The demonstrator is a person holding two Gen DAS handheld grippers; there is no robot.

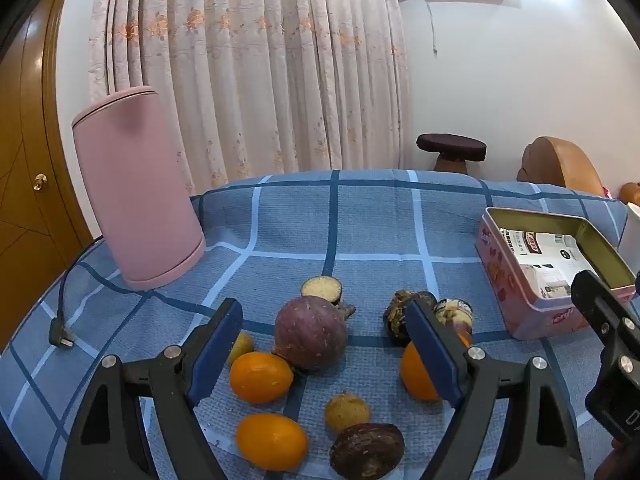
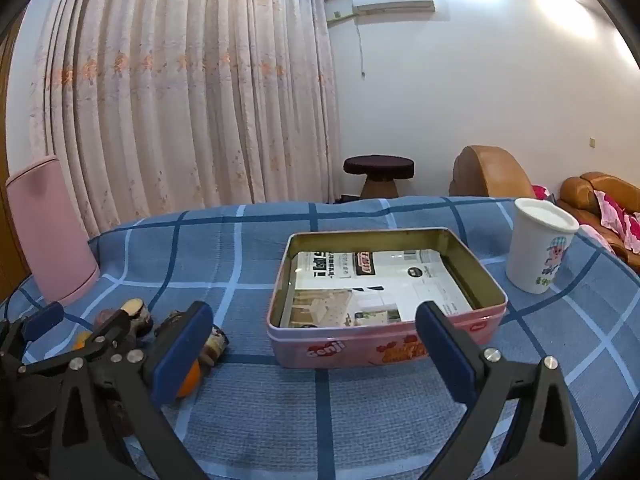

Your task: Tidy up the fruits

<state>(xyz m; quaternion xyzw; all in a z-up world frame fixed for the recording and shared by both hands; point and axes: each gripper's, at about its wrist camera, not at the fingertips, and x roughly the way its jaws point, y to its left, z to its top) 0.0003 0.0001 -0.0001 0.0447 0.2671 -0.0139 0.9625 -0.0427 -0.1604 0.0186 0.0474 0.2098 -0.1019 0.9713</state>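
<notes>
Between the wide-spread blue pads of the left gripper (image 1: pixel 324 356) lie several fruits on the blue checked cloth (image 1: pixel 372 220); the pads press on none of them and the gripper holds nothing. Within the gap sit a large purple fruit (image 1: pixel 311 332), an orange citrus (image 1: pixel 260 377) touching its lower left side, a second orange citrus (image 1: pixel 272 441) nearer the camera, a small yellowish fruit (image 1: pixel 346 412) and a dark brown fruit (image 1: pixel 367 450) just beside it. A third orange citrus (image 1: pixel 418 372) is partly hidden behind the right-hand pad. Behind the purple fruit stands a cut piece with a pale face (image 1: pixel 321 289); to its right lie two dark, shrivelled pieces (image 1: pixel 396 314).

Right gripper (image 2: pixel 314 354): jaws fully spread, nothing between the pads, held above bare cloth in front of the pink tin (image 2: pixel 384 346).

The tin stands open, to the right of the fruit group and apart from it; a printed leaflet (image 2: pixel 380 284) lies flat inside. No fruit is visible in the tin.

Further out: a white cup (image 2: pixel 540 250) right of the tin, a pink cylinder (image 1: pixel 136 188) at the cloth's left edge, a black plug and cable (image 1: pixel 60 334) below it.
</notes>
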